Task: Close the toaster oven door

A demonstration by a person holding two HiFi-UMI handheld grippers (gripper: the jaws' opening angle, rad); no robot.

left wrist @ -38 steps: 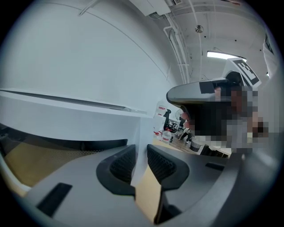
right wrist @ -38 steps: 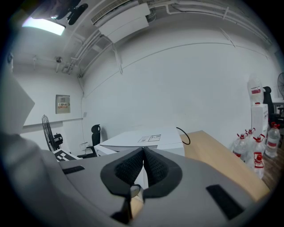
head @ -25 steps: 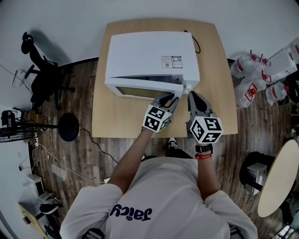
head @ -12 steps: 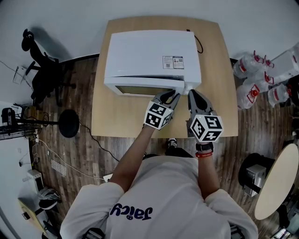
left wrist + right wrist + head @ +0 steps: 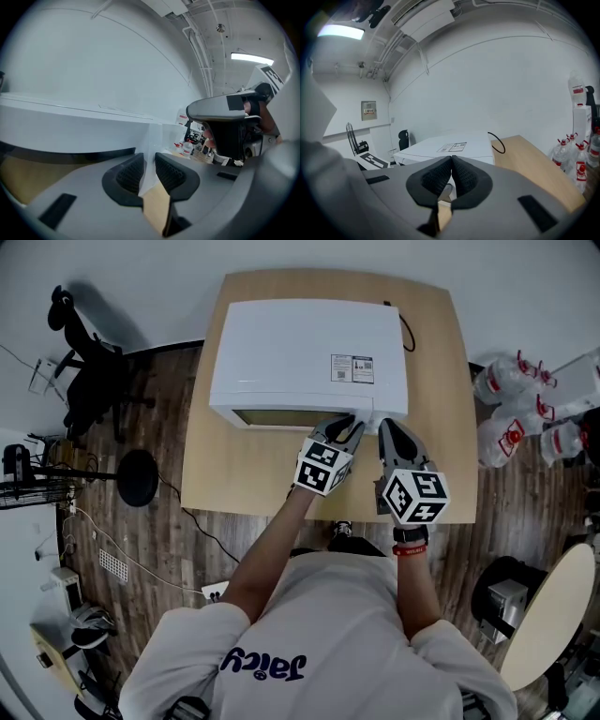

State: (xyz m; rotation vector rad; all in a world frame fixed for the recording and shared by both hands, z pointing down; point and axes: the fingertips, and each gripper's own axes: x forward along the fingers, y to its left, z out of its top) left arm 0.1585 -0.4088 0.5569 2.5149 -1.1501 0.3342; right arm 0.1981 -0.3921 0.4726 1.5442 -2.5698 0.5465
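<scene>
**Left gripper** [image 5: 344, 425]: one. Its jaws were closed narrowly on the right edge of the toaster oven door [image 5: 281, 417], evidently to steer it home.

**Right gripper** [image 5: 388, 427]: one. Its jaws were together and empty, and it idled just beside the left one.

**Door:** one. It stood nearly flush with the front of the white toaster oven [image 5: 300, 343], one, which sat on a wooden table [image 5: 441, 446], one.

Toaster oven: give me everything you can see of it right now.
The toaster oven is a white, boxy, seemingly metal unit standing square on the light wooden table, front toward the person. A printed label sits on its top and a black cord leaves its rear right. Its door, with a tan-looking pane, looks nearly or fully shut. The left gripper pinches the door's right edge.
</scene>
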